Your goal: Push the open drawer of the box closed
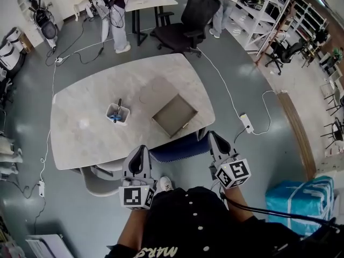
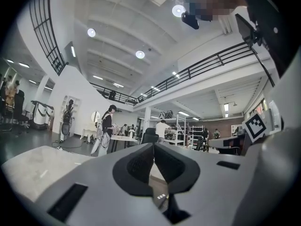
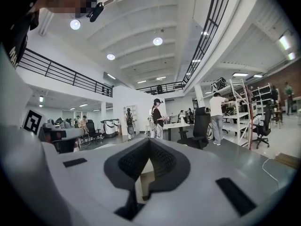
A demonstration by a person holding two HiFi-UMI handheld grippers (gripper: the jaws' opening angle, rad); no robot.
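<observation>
Your left gripper (image 1: 141, 150) and right gripper (image 1: 214, 138) both hang just off the table's (image 1: 86, 138) near edge, each with its jaws pressed together on nothing. A black chair (image 1: 192, 15) stands beyond the table's far side. A blue chair (image 1: 180, 148) is tucked under its near edge, between your grippers. The box (image 1: 174, 115) sits on the table's near right part with its drawer open. A small cup (image 1: 117, 113) holding a pen stands nearer the table's middle.

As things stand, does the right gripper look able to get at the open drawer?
Probably yes: the drawer sits near the near edge of the table, just ahead of the right gripper, with nothing standing between them.
</observation>
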